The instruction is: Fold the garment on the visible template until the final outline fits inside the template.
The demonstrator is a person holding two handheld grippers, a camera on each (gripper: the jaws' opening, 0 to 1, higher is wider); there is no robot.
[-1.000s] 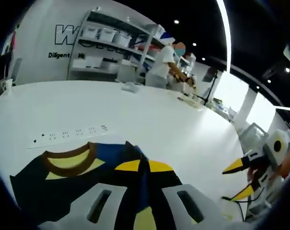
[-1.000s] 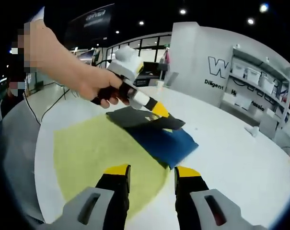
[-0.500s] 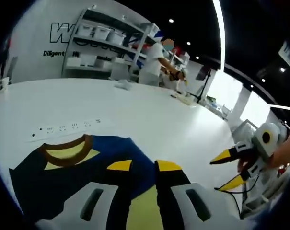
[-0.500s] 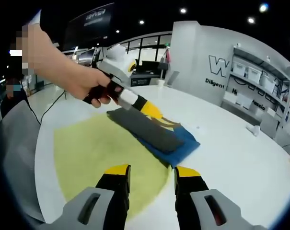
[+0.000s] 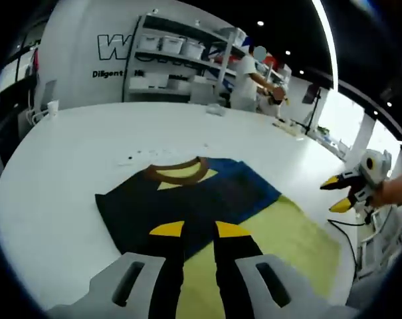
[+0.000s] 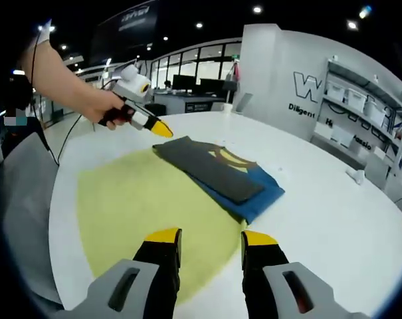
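Right gripper view shows my grippers (both gaping, empty) clear of the folded garment, whose far edge overhanging the yellow template risks failing the fit.

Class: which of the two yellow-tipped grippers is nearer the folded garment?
The left gripper, hovering at the folded black-and-blue garment's edge; the right gripper waits farther back.

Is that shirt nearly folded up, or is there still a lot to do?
It looks mostly done: the navy and black shirt lies folded into a narrow rectangle. Nothing is in hand; the left gripper and right gripper both hover open, clear of the cloth. Left to do: one end seems to overhang the yellow template mat onto the white table.
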